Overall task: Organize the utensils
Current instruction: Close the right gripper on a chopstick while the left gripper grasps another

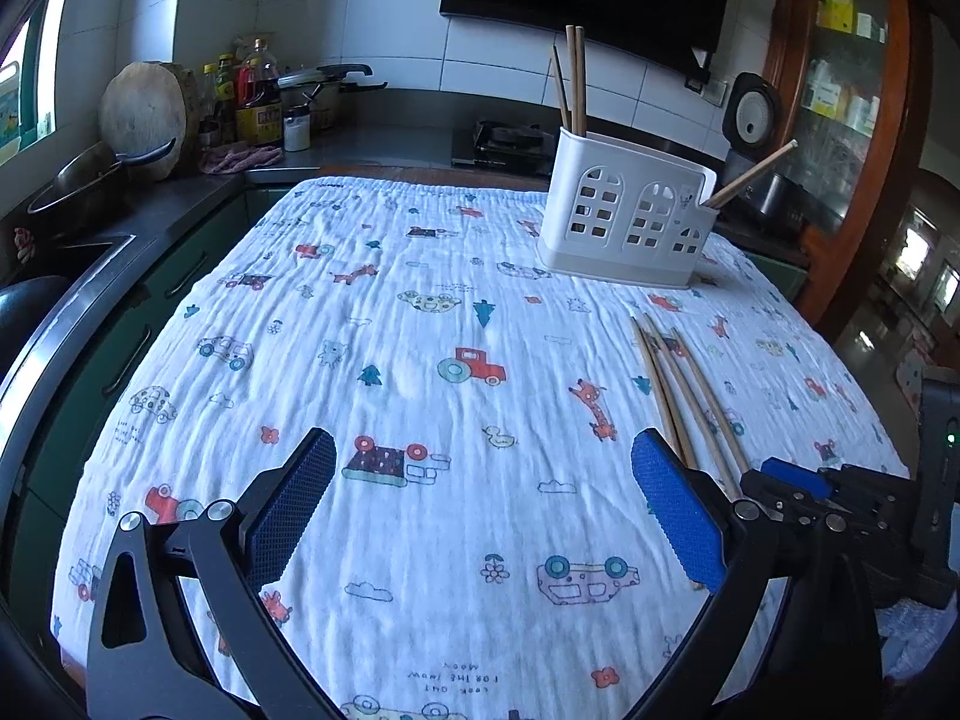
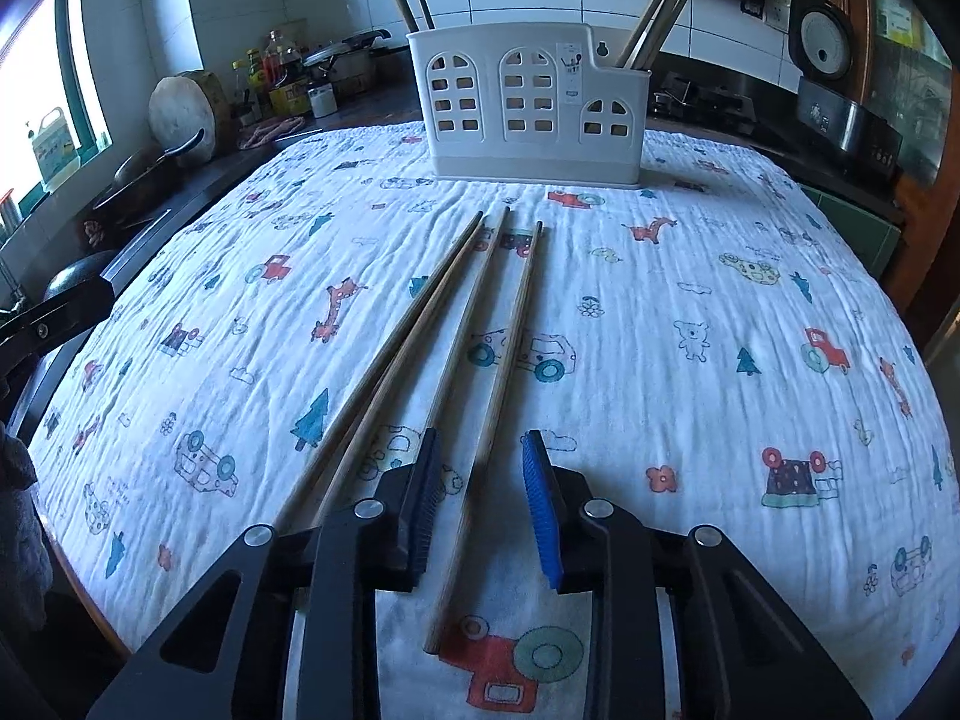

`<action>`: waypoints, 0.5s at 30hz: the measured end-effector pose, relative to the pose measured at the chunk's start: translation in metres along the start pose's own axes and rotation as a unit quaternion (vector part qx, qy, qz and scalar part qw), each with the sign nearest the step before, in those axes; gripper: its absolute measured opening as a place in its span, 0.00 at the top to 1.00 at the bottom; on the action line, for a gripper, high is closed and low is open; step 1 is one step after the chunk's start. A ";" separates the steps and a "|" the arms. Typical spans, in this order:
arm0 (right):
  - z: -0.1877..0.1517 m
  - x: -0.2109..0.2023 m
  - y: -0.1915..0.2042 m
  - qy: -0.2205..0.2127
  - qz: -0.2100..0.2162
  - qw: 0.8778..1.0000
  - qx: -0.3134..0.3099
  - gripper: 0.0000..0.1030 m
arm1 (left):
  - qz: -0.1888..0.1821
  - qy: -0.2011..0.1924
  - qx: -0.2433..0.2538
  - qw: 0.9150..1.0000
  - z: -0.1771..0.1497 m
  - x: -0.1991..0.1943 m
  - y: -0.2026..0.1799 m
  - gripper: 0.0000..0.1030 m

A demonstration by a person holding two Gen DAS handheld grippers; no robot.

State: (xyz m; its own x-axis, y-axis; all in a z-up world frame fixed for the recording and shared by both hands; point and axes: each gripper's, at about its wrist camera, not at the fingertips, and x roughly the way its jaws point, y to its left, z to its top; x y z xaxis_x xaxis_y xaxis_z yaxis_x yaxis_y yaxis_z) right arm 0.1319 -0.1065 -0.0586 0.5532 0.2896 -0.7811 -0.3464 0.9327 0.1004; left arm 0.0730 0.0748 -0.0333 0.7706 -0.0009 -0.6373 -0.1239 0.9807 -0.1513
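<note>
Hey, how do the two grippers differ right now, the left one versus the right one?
The left gripper is spread wide over bare patterned cloth, with nothing between its pads. The right gripper is open more narrowly, straddling one chopstick lying on the cloth. The left sits farther from the white holder; the right faces it squarely. Both have blue pads and hold nothing.

Both cameras look forward and down along their own tongs, across the cloth-covered table (image 1: pixel 420 312) toward the tiled back wall. The left wrist view sits higher and to the left, with the white holder (image 1: pixel 627 222) far off at upper right. The right wrist view rides low — the loose chopsticks (image 2: pixel 480 348) run close beneath it. Both share holder, chopsticks and cloth.
</note>
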 end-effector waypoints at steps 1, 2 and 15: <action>0.000 0.001 0.000 0.002 0.000 1.000 0.001 0.79 | -0.001 0.003 0.000 1.000 -0.001 0.001 0.000 0.06; 0.000 0.003 0.000 0.004 -0.001 1.000 0.002 0.80 | 0.000 0.005 -0.001 1.000 -0.003 0.002 0.000 0.06; 0.001 0.007 -0.008 0.002 -0.010 1.000 0.011 0.92 | -0.056 0.054 0.028 0.997 -0.022 0.024 -0.039 0.28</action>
State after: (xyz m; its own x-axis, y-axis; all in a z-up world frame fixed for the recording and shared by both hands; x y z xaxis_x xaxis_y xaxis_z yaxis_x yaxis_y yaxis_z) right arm 0.1395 -0.1116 -0.0645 0.5578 0.2694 -0.7850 -0.3187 0.9429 0.0971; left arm 0.0819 0.0320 -0.0593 0.7056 -0.1289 -0.6968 -0.0040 0.9826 -0.1858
